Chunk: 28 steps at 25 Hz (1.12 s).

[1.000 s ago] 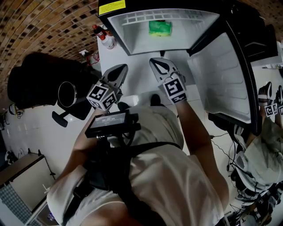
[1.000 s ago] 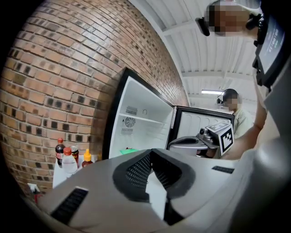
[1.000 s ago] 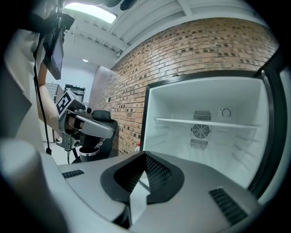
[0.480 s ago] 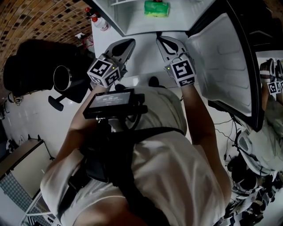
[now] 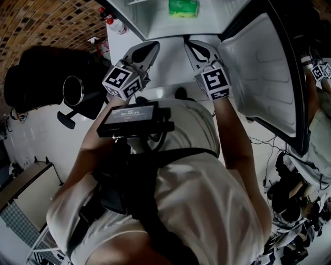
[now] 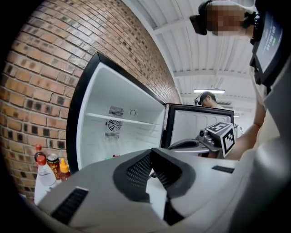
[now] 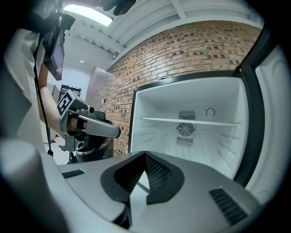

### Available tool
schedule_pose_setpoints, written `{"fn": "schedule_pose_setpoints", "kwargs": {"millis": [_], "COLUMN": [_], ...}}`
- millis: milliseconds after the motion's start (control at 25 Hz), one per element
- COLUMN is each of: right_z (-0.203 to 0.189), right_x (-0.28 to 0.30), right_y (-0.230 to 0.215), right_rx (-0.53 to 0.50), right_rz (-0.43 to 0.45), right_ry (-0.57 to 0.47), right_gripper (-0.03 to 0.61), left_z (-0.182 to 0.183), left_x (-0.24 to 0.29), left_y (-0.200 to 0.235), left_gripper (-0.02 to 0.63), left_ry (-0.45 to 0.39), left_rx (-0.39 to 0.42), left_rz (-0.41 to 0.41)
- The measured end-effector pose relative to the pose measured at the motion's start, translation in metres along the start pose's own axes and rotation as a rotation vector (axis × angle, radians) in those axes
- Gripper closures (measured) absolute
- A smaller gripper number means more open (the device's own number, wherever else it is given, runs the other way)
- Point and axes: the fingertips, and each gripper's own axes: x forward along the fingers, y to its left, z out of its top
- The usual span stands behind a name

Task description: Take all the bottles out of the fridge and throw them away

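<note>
Brick wall (image 7: 191, 50): fills the background, above and to the left of everything else.
Fridge (image 7: 200, 98): stands open. It is white inside, with one shelf (image 7: 188, 121) and a round fan vent (image 7: 185, 129) on the back wall. The upper space looks bare in both gripper views.
Door (image 5: 258, 72): swung out wide on the right side.
Left gripper (image 5: 151, 49): jaws together with nothing between them, aimed at the opening.
Right gripper (image 5: 190, 45): jaws closed tight and empty. It sits alongside the left one but apart from it, with the door just to its right.
Green pack (image 5: 182, 7): lies low inside the fridge; I cannot tell what it is.
Bottles (image 6: 45, 173): a clear red-capped one stands outside the fridge against the brick at its left, with a can (image 6: 53, 164) and a yellow-capped one packed tight beside it. No bottle shows inside in these views.
Risk, grip: closed jaws reaching in would shove a bottle over, not take it; they need to spread first.
Risk, crowding: a wide approach could topple neighbours in that tight cluster.
Risk, door: a sideways swing of the right gripper could strike the door's edge.
Risk, target: the green pack could be grabbed by mistake.
</note>
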Motion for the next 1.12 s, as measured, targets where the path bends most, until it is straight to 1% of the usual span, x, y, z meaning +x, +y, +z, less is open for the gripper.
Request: {"fn": "schedule_pose_setpoints", "kwargs": {"millis": [160, 440, 760, 1120], "right_z": [0.0, 0.002, 0.001, 0.004], "right_x": [0.011, 0.004, 0.013, 0.017], "right_y": [-0.002, 0.001, -0.002, -0.007], "right_rx": [0.0, -0.001, 0.005, -0.001], "right_rz": [0.0, 0.0, 0.01, 0.016], "right_ry": [-0.001, -0.009, -0.01, -0.016], "right_gripper": [0.578, 0.578, 0.578, 0.578], "left_z": [-0.001, 0.003, 0.004, 0.01], "left_x": [0.001, -0.001, 0.002, 0.005], "left_y": [0.01, 0.002, 0.011, 0.01], "left_gripper": [0.611, 0.611, 0.611, 0.611], "left_ry": [0.003, 0.008, 0.01, 0.005], "left_rx": [0.0, 0.016, 0.007, 0.027], "left_rz": [0.004, 0.006, 0.015, 0.018]}}
